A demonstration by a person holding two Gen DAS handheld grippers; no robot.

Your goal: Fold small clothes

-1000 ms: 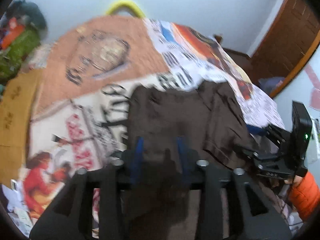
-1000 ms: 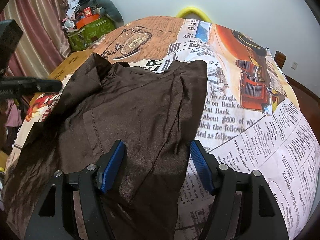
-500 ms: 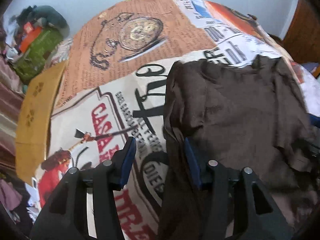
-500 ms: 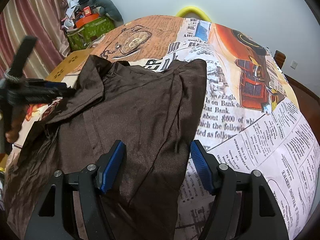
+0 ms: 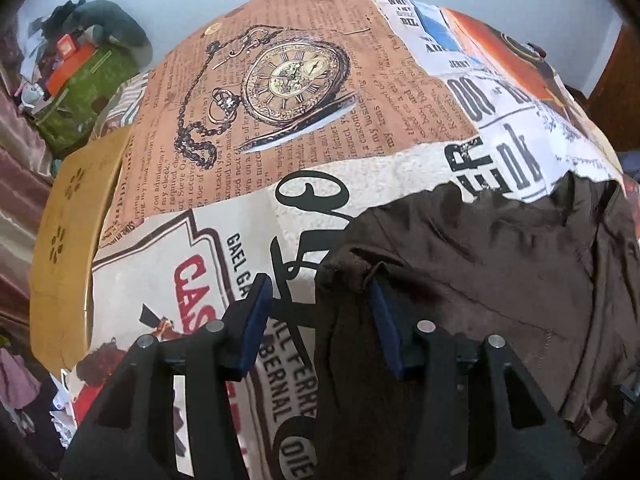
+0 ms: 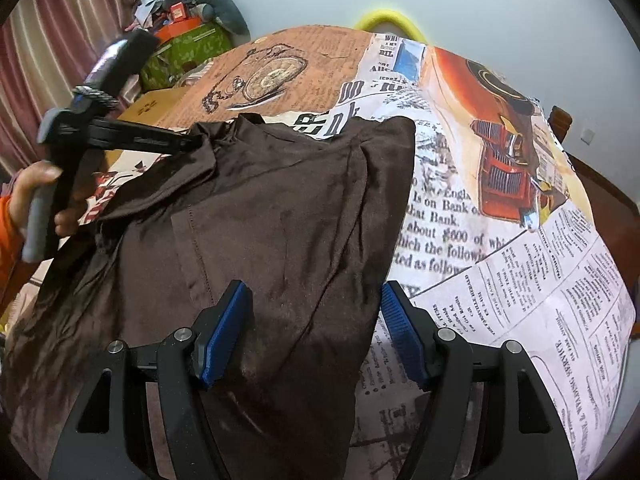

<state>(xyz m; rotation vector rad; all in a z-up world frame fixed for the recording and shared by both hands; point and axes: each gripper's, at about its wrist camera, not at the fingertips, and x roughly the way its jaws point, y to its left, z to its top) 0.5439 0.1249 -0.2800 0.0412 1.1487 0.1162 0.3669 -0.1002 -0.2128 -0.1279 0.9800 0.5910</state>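
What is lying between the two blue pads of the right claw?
In the right wrist view, the right claw stands open over the brown garment; its folded right edge fills the gap, with a strip of the printed tablecloth beside the right pad.

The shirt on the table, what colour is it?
Dark brown, plain with no print; the right wrist view shows it best.

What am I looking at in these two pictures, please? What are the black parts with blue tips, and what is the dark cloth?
No robot here: a person holds a hand tool in each hand, each with two black fingers bearing blue pads and a camera looking along them. The left gripper straddles the left edge of a dark brown shiny garment; the right gripper hovers open above its right part. The garment lies on a tablecloth printed with old newspapers and a pocket watch. The person's hand shows in the right picture. Nothing is gripped.
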